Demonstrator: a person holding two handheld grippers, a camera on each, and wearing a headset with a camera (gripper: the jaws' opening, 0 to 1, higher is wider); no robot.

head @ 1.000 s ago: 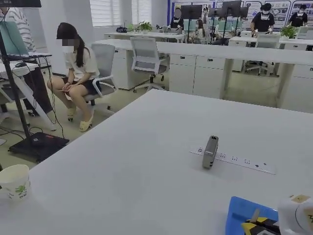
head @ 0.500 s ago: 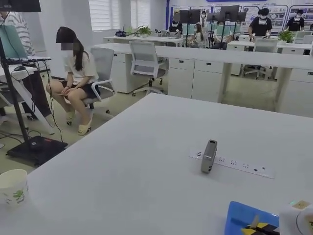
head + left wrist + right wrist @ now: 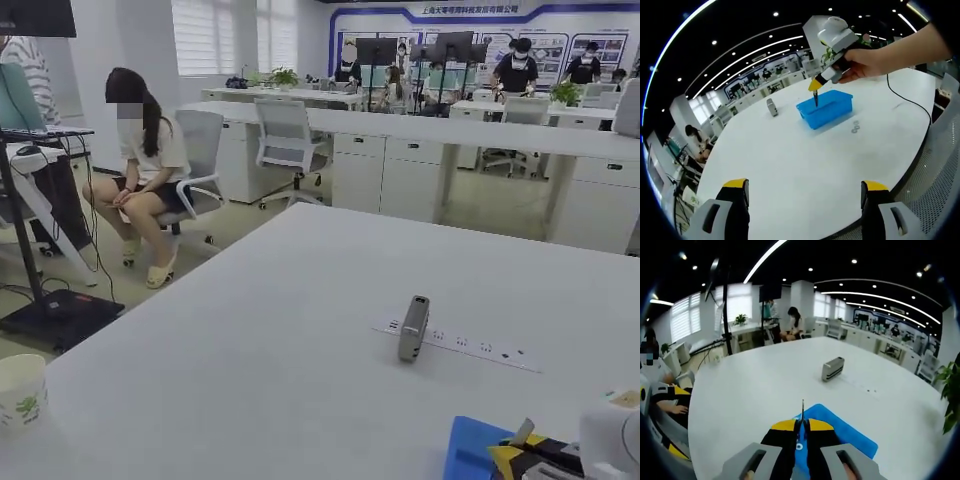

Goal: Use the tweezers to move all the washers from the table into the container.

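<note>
My right gripper point(image 3: 801, 426) is shut on thin metal tweezers point(image 3: 802, 410), whose tip points down over the blue container point(image 3: 852, 437). In the left gripper view, a hand holds the right gripper point(image 3: 815, 86) above the blue container point(image 3: 826, 109), and the tweezers point(image 3: 816, 99) reach into it. Two or three small washers point(image 3: 855, 128) lie on the white table just beside the container. My left gripper point(image 3: 805, 187) is open, its jaws wide apart with nothing between them, well back from the container. The head view catches the right gripper point(image 3: 518, 455) and the container point(image 3: 468, 452) at the bottom right.
A grey box-shaped device point(image 3: 413, 327) stands on a white power strip point(image 3: 470, 345) mid-table. A paper cup point(image 3: 20, 390) sits at the table's left edge. A cable point(image 3: 905, 100) trails from the right gripper across the table. A person sits on a chair point(image 3: 150, 170) beyond the table.
The head camera has tilted and shifted, so the whole scene sits lower and further left. The right gripper stays over the blue container; no object has clearly moved.
</note>
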